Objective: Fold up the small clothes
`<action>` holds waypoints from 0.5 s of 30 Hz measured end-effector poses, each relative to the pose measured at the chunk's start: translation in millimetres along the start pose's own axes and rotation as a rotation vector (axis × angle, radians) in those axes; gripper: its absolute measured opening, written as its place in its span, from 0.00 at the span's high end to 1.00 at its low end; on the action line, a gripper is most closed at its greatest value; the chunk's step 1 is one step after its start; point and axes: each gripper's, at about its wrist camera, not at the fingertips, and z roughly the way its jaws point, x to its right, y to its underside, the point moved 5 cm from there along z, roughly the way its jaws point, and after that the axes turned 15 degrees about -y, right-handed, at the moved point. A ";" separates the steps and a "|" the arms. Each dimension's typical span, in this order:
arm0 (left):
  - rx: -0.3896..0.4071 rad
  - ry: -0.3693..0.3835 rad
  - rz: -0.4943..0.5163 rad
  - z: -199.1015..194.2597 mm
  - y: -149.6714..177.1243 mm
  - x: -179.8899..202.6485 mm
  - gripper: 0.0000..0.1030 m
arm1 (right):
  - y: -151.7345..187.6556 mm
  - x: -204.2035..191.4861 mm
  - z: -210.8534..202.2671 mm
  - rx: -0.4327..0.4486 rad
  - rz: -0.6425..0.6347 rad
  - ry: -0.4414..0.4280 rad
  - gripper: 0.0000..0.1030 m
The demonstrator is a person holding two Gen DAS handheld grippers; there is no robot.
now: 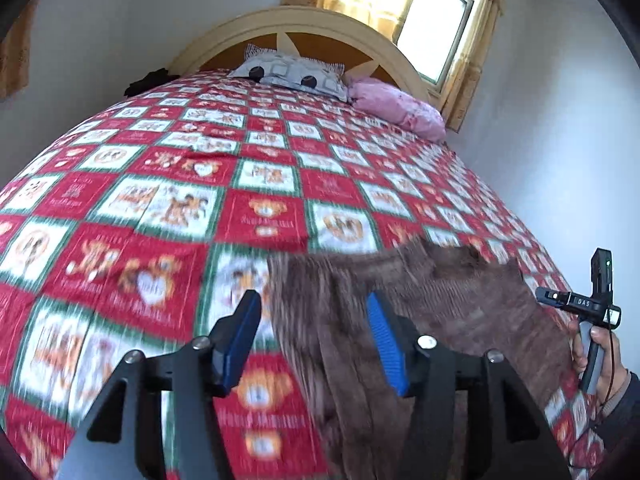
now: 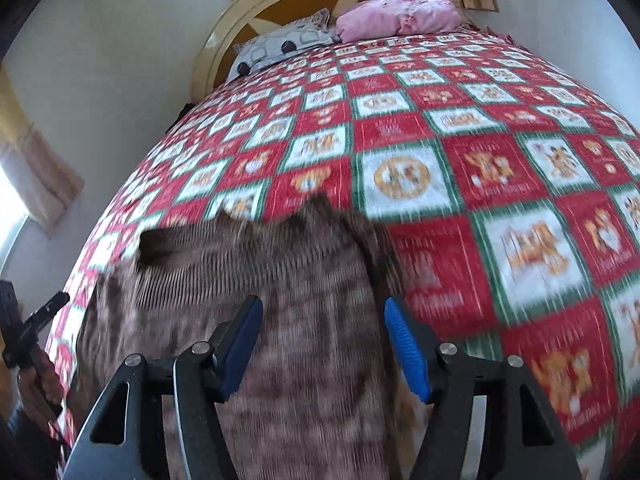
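Observation:
A brown ribbed garment lies spread on the red, white and green checked bedspread, near the bed's front edge. My left gripper is open and empty above the garment's left edge. My right gripper is open and empty above the garment's right part, its right finger near the cloth's right edge. The right gripper also shows in the left wrist view, held in a hand at the garment's right side. Both views are motion-blurred.
A grey patterned pillow and a pink pillow lie at the head of the bed by the curved headboard. A window with yellow curtains is behind. White walls flank the bed. The bedspread stretches far to the right.

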 end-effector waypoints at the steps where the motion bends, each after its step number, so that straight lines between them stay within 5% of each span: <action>1: -0.013 -0.006 0.013 -3.1 6.1 3.3 0.44 | 7.6 -1.0 -5.6 -0.005 -0.002 -0.003 0.37; 5: -0.054 0.010 0.098 -23.8 41.7 20.8 0.44 | 40.4 -3.8 -33.7 -0.015 -0.023 0.006 0.38; 8: -0.085 0.011 0.143 -31.0 66.8 27.4 0.44 | 62.2 -4.4 -53.6 -0.023 -0.034 0.027 0.58; 13: -0.124 -0.008 0.156 -25.3 83.5 30.6 0.44 | 85.4 0.1 -63.5 -0.066 -0.022 0.050 0.74; 15: -0.129 -0.043 0.184 -19.8 86.6 33.1 0.44 | 90.1 -0.3 -64.4 -0.079 -0.016 0.037 0.91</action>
